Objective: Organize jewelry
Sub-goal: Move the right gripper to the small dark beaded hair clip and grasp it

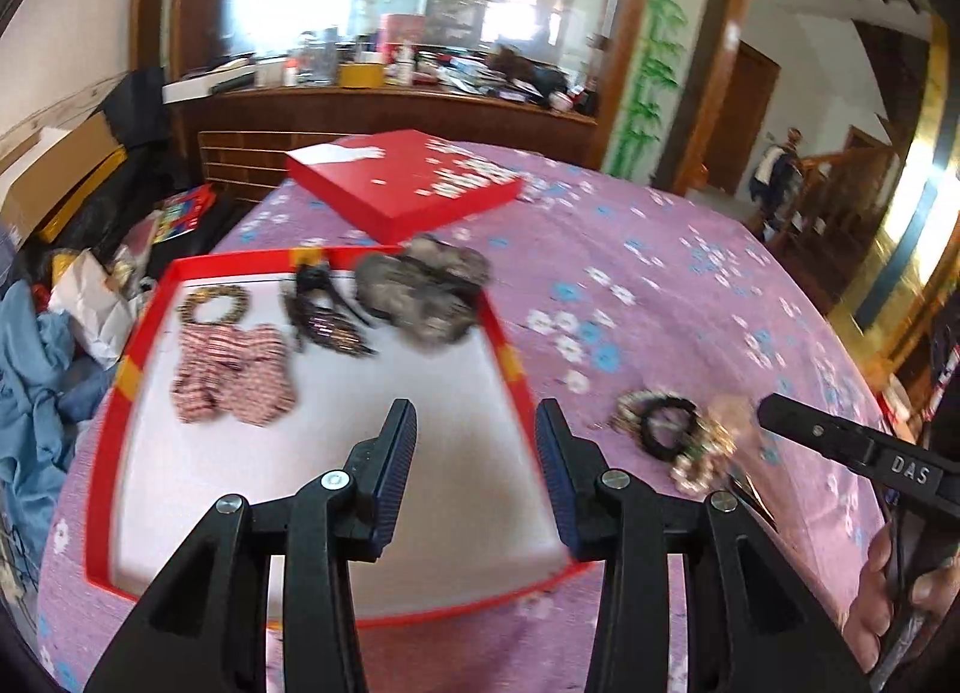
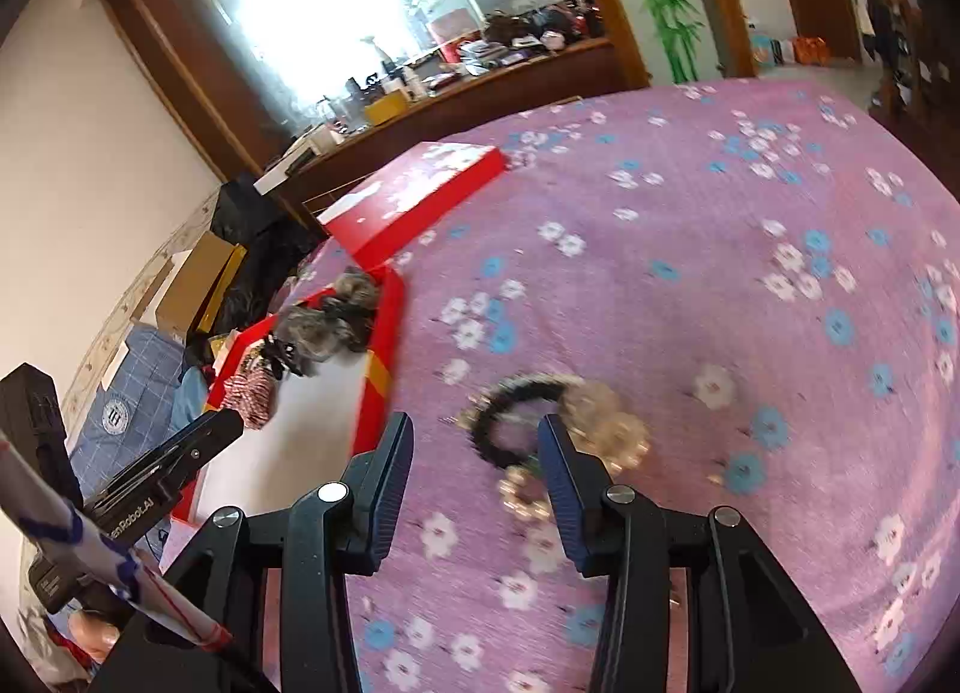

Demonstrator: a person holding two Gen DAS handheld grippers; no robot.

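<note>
- Left view: my left gripper [image 1: 476, 441] has its fingers spread with nothing between them, over the red tray's [image 1: 105, 441] right edge.
- Right view: my right gripper [image 2: 474, 453] is spread too, empty, over the bracelets [image 2: 540, 423] on the purple cloth [image 2: 720, 243], with wide bare room to the right.

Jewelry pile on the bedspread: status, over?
Left gripper and right gripper open, empty. Jewelry pile outside the red tray. Nothing in the way.
</note>
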